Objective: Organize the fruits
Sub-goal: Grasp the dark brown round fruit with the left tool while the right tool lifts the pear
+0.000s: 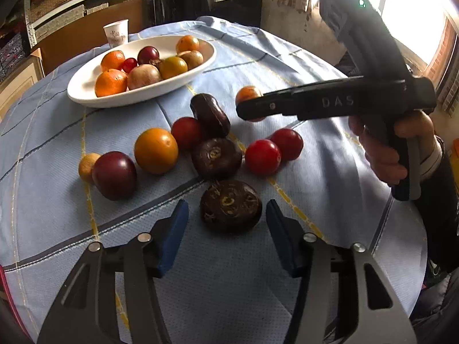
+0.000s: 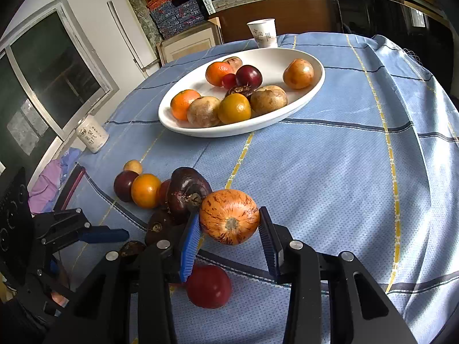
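1. The right gripper [image 2: 231,233] is clamped on an orange streaked fruit [image 2: 229,216], its blue pads [image 2: 190,248] pressing both sides; the fruit appears lifted just off the cloth, though the fisheye angle makes that hard to confirm.
2. From the left wrist view, the same fruit [image 1: 248,94] peeks out behind the right gripper's black finger, near the white oval bowl [image 1: 86,86].
3. The left gripper [image 1: 226,220] hangs with its jaws spread apart, holding nothing; a dark brown flattish fruit [image 1: 231,209] lies on the blue checked tablecloth [image 1: 330,66] between and just ahead of its fingertips.
4. Loose fruit sits in a cluster on the cloth: a yellow-orange one [image 1: 156,150], a dark plum-coloured one [image 1: 114,175], two red ones [image 1: 262,157] touching each other, and further dark brown ones.
5. The bowl holds oranges, brownish fruits and dark red ones.
6. A paper cup [image 2: 262,33] stands behind the bowl.
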The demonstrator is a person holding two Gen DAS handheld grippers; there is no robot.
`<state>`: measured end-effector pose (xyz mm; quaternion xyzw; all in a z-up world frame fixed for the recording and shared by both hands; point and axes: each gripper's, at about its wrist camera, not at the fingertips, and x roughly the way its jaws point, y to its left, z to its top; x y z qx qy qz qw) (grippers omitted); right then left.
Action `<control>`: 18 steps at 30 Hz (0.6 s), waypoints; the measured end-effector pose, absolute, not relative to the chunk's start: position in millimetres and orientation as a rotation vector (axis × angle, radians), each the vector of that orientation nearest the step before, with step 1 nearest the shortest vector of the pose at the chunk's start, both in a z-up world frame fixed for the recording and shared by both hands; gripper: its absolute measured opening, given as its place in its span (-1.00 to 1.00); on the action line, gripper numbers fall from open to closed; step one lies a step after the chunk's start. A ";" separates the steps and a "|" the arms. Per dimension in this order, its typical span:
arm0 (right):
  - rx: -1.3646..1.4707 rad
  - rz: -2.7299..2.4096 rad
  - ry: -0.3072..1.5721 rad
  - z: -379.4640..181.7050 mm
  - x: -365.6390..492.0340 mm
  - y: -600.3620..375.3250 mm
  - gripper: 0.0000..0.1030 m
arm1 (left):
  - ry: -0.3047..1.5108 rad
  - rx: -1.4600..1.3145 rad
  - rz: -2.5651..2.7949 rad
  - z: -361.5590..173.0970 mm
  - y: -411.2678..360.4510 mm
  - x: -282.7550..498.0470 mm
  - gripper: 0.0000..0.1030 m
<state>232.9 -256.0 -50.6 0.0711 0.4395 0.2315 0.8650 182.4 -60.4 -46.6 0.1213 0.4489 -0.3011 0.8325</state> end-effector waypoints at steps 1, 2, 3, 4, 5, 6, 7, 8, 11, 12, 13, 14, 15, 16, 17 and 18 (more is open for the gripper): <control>0.148 0.484 0.921 -50.7 233.0 -256.0 -0.21 | 0.954 0.262 -0.638 -47.7 -61.3 182.5 0.05; 0.146 0.481 0.922 -50.8 233.1 -255.9 -0.21 | 0.957 0.263 -0.639 -48.5 -61.8 182.8 0.02; 0.142 0.479 0.922 -51.1 233.2 -255.7 -0.21 | 0.959 0.264 -0.640 -49.1 -61.9 182.7 -0.01; 0.140 0.479 0.922 -51.3 233.3 -255.5 -0.21 | 0.962 0.264 -0.643 -49.7 -62.2 182.9 -0.07; 0.140 0.479 0.922 -51.3 233.2 -255.4 -0.21 | 0.963 0.264 -0.644 -50.1 -62.2 182.7 -0.13; 0.141 0.479 0.922 -51.4 233.1 -255.3 -0.21 | 0.965 0.263 -0.646 -50.5 -62.7 183.1 -0.14; 0.139 0.478 0.921 -51.4 233.0 -255.2 -0.21 | 0.964 0.264 -0.646 -50.2 -63.0 182.3 -0.14; 0.139 0.477 0.921 -51.4 233.0 -255.1 -0.21 | 0.963 0.264 -0.646 -50.2 -63.2 182.2 -0.15; 0.139 0.473 0.921 -51.6 233.3 -255.3 -0.21 | 0.963 0.262 -0.648 -50.0 -63.3 182.4 -0.15; 0.139 0.472 0.921 -51.6 233.0 -255.6 -0.21 | 0.963 0.261 -0.648 -49.7 -63.3 182.3 -0.15; 0.139 0.474 0.920 -51.4 233.1 -255.8 -0.21 | 0.961 0.259 -0.650 -49.1 -63.2 181.5 -0.16; 0.140 0.474 0.918 -51.2 233.2 -255.9 -0.21 | 0.958 0.257 -0.653 -48.2 -63.0 181.3 -0.16; 0.141 0.474 0.915 -50.5 233.0 -256.3 -0.21 | 0.953 0.253 -0.655 -47.0 -62.6 181.1 -0.16; 0.142 0.473 0.908 -49.2 232.4 -256.8 -0.21 | 0.941 0.244 -0.658 -44.5 -61.3 180.4 -0.16; 0.144 0.473 0.902 -47.9 231.9 -257.3 -0.21 | 0.926 0.232 -0.661 -41.5 -59.7 180.0 -0.16; 0.148 0.473 0.892 -46.4 230.8 -257.8 -0.21 | 0.902 0.212 -0.663 -36.5 -57.1 178.8 -0.16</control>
